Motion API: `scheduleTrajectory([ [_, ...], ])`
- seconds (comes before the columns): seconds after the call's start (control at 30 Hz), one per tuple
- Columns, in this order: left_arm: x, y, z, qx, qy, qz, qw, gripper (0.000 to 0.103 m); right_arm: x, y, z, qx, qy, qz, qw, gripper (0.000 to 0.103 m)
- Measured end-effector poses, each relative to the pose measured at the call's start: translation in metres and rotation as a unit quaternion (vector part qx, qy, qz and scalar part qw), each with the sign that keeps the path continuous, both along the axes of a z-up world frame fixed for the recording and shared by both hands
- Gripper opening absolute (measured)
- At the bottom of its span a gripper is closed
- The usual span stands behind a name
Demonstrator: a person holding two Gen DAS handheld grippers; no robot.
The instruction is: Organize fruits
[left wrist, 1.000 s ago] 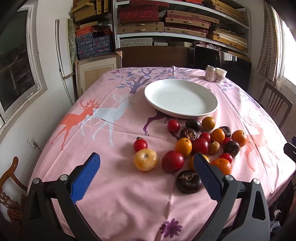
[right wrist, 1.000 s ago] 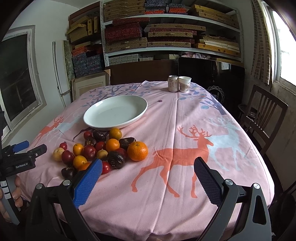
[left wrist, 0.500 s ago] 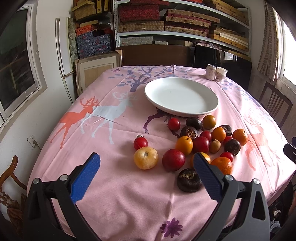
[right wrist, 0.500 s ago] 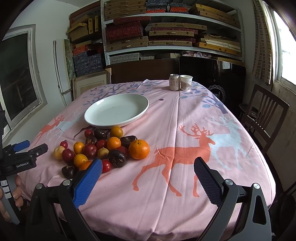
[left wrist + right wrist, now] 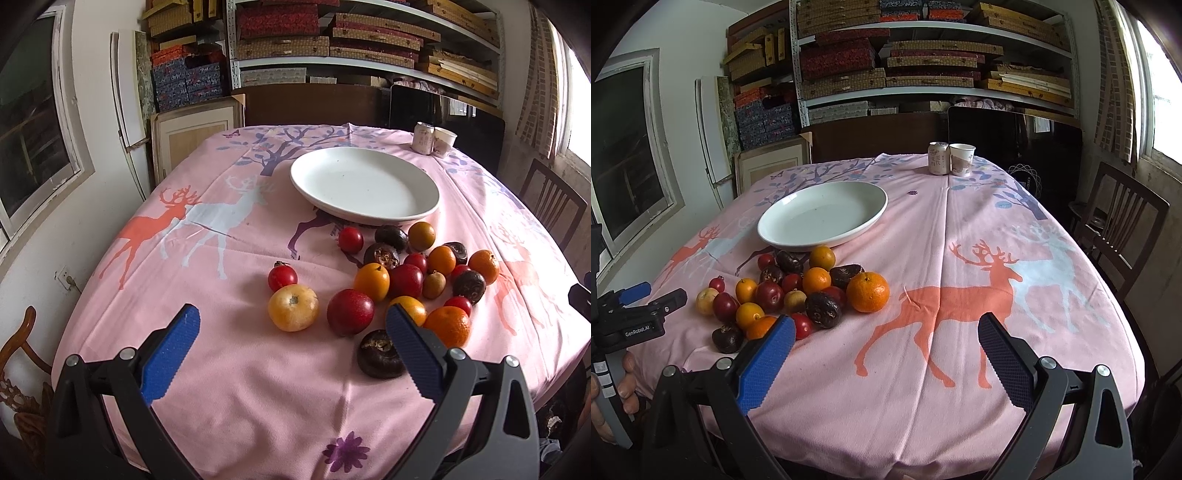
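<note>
A pile of fruits (image 5: 406, 280) lies on the pink tablecloth in front of an empty white plate (image 5: 364, 184): oranges, red plums, small red fruits, dark brown fruits and a yellow apple (image 5: 293, 307). My left gripper (image 5: 291, 332) is open and empty, held just short of the yellow apple and a red plum (image 5: 350, 312). My right gripper (image 5: 886, 339) is open and empty, to the right of the pile (image 5: 790, 291), near a large orange (image 5: 868, 291). The plate also shows in the right wrist view (image 5: 823, 214).
A can (image 5: 938, 158) and a paper cup (image 5: 962, 158) stand at the table's far edge. A wooden chair (image 5: 1123, 236) is at the right. Shelves with boxes (image 5: 923, 66) fill the back wall. The left gripper body (image 5: 635, 317) shows at the left of the right wrist view.
Both views have shifted slightly; the fruits and plate sit a little higher in the right wrist view. Both grippers stay open. No fruit has moved.
</note>
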State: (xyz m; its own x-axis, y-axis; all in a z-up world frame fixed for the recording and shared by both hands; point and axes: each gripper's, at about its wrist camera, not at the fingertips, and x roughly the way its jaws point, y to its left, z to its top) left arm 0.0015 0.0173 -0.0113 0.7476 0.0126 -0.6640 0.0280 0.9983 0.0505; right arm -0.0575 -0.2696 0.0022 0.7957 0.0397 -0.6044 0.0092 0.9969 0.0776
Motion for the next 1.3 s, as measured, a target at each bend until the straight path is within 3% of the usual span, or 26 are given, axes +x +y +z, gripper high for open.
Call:
scheduleTrajectory([
  [1.07, -0.01, -0.001, 0.004, 0.01, -0.01, -0.002, 0.9999, 0.099, 0.008, -0.007, -0.006, 0.003, 0.013, -0.012, 1.0, 0.099],
  [1.3, 0.013, 0.025, -0.031, -0.025, 0.051, 0.003, 0.9984, 0.099, 0.011, -0.008, -0.016, 0.006, 0.027, -0.01, 1.0, 0.099],
])
